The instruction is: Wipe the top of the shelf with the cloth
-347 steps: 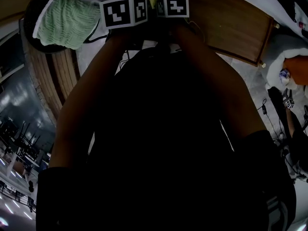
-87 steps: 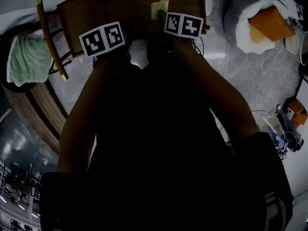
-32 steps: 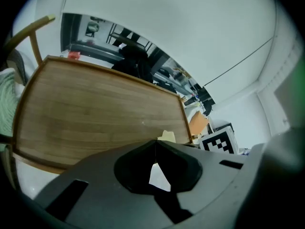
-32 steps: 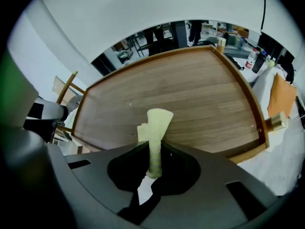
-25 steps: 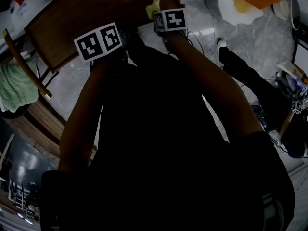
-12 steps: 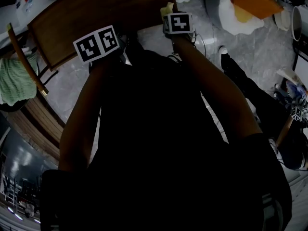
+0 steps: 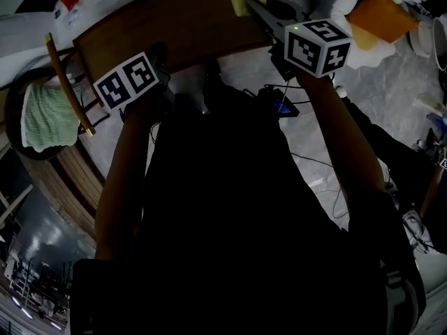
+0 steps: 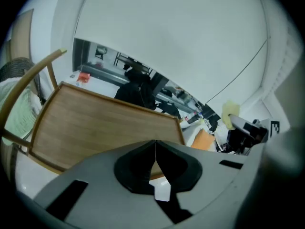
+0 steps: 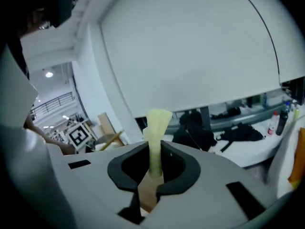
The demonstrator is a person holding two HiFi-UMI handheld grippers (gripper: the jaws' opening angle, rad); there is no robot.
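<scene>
The wooden shelf top (image 7: 174,26) lay at 12 o'clock in the head view, with a green towel (image 7: 45,117) near it at 9 o'clock. The left gripper (image 8: 155,159) sat by the shelf's near left corner, its 2 jaws pressed fully together with nothing between them. The right gripper (image 9: 151,168), at 1 o'clock in the head view, had its 2 jaws clamped on a thin fold of the yellow cloth (image 9: 155,128); the cloth stuck out past the jaw tips at the shelf's right end, and contact with the wood could not be told.
</scene>
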